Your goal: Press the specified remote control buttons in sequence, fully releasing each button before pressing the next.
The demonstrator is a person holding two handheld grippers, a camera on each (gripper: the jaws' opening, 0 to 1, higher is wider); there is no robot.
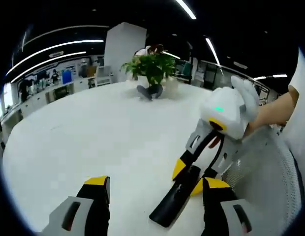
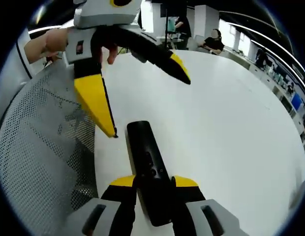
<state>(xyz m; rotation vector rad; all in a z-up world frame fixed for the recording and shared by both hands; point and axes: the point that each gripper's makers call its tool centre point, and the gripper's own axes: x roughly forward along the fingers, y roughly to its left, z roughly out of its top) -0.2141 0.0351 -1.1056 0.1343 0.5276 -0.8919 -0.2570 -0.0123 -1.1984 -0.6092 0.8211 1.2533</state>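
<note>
A glossy black plastic remote control (image 2: 148,172) lay on a smooth matt white table (image 2: 231,123); lower left, grey mesh fabric (image 2: 39,147).

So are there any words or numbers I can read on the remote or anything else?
None can be read.
Black remote: its buttons show as small dark bumps, any marks too blurred to read.
Left hand-held gripper: a small red patch on its body, too small to read.
Right hand-held gripper: a green light on its body, no letters.
Far wall displays: blue panels, too small and blurred to read.
</note>
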